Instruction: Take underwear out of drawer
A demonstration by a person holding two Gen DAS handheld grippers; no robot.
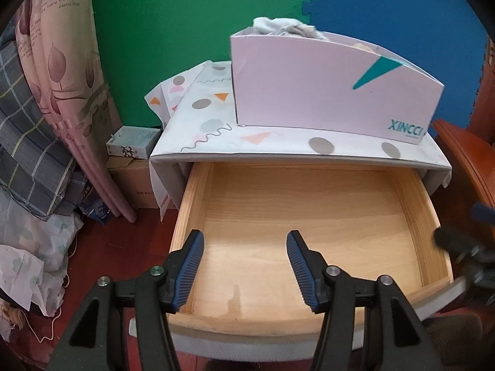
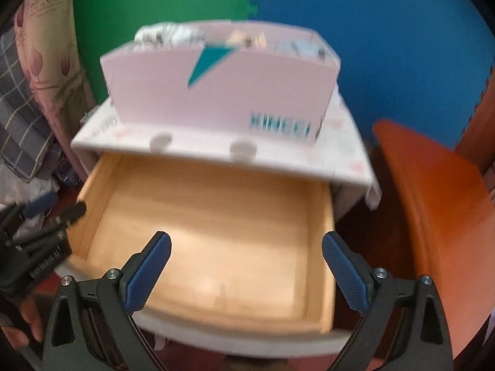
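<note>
The wooden drawer (image 1: 309, 210) (image 2: 216, 216) stands pulled out, and only bare wood shows inside it. On the patterned cabinet top (image 1: 216, 136) sits a pink box (image 1: 324, 92) (image 2: 222, 92) with crumpled grey cloth (image 1: 284, 27) (image 2: 167, 34) sticking out of its left end. My left gripper (image 1: 246, 238) hangs open over the drawer's front left part, nothing between its fingers. My right gripper (image 2: 247, 238) is open wide above the drawer's front, also with nothing in it. The right wrist view is blurred. Each gripper shows at the edge of the other's view.
An orange-brown wooden piece of furniture (image 2: 433, 201) stands close on the drawer's right. Curtains and plaid cloth (image 1: 55, 77) hang on the left, with a cardboard box (image 1: 133, 182) and a small white box (image 1: 133, 142) beside the cabinet. Green and blue foam mats cover the wall behind.
</note>
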